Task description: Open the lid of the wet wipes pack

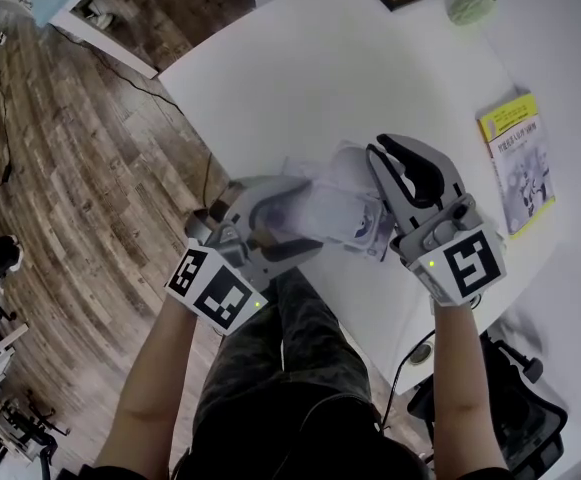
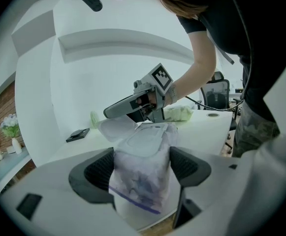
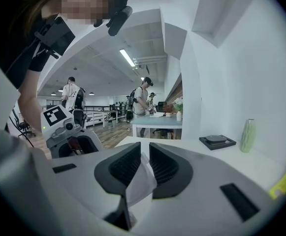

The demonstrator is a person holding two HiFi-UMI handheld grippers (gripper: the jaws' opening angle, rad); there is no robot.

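Right gripper (image 3: 145, 147) narrowly parted around lid flap (image 3: 142, 181)

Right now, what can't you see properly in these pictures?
- Print on the soft white-and-purple wet wipes pack: head view, blurred and too small.
- The pack's sides: left gripper view, covered by the jaws of the left gripper.
- The pack's body: right gripper view, hidden under the right gripper; only its thin whitish flap shows.
- Title on the yellow-edged paper book: head view, too small.
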